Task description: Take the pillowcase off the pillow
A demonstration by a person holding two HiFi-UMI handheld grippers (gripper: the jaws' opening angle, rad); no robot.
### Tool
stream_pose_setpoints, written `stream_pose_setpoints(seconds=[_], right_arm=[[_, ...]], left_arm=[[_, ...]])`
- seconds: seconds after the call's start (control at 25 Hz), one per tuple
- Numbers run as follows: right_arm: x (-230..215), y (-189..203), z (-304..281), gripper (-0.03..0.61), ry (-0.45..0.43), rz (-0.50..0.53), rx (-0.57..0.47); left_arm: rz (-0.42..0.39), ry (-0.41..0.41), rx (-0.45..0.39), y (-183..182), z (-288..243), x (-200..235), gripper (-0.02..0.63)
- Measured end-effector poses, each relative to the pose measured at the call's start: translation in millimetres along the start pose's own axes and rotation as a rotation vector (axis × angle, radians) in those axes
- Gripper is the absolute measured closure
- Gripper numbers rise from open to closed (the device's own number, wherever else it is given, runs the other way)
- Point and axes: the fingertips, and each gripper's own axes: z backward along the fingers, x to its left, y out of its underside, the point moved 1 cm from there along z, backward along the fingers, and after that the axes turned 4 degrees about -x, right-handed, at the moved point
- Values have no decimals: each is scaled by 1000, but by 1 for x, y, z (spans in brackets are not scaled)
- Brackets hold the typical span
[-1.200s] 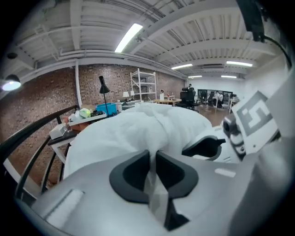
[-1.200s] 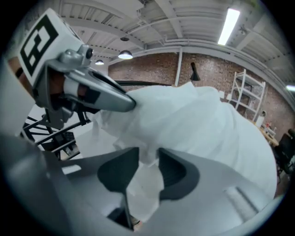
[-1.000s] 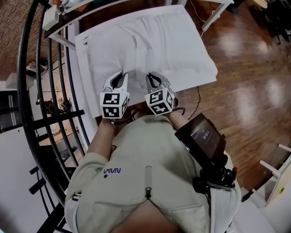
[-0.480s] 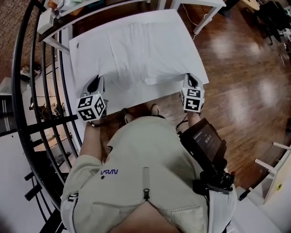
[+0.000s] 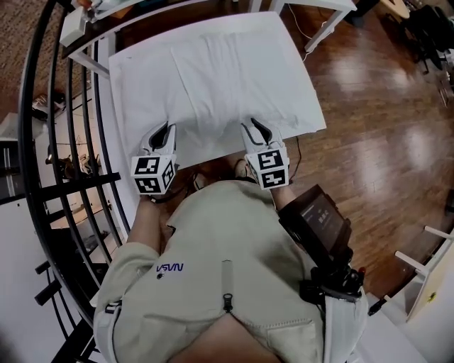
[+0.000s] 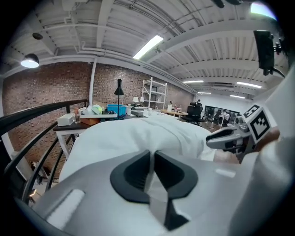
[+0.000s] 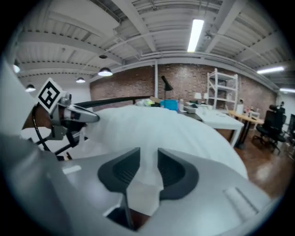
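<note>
The white pillowcase (image 5: 213, 78) with the pillow inside lies flat on a white table (image 5: 119, 92). Both grippers sit at its near edge. My left gripper (image 5: 164, 129) is at the near left part, and its jaws (image 6: 152, 156) are shut on a thin fold of the white fabric (image 6: 152, 131). My right gripper (image 5: 254, 126) is at the near middle-right. Its jaws (image 7: 148, 161) have just been opening, and a strip of the white fabric (image 7: 145, 184) lies in the gap between them. Each gripper view also shows the other gripper beside the cloth.
A black metal railing (image 5: 64, 142) runs close along the table's left side. Wooden floor (image 5: 369, 106) lies to the right. A cluttered desk (image 5: 92, 14) stands beyond the far left corner. A black device (image 5: 319, 220) hangs at the person's right hip.
From side by side at the near middle, the grippers spread out to the near corners, then came back inward, the right one further. The cloth lies flatter and wider. The right jaws have parted.
</note>
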Motion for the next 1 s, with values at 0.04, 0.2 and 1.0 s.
stream_pose_setpoints(seconds=[0.04,0.2,1.0], right_arm=[[19,-3,-7,452,-62,10,2],[65,-6,-31,394,-182,62,41],[-23,29,-21,571,117,2,125]], left_arm=[[2,7,-1,1,1,-6,580],[5,6,-11,5,5,-21,580],[227,1,-7,43,5,0,575]])
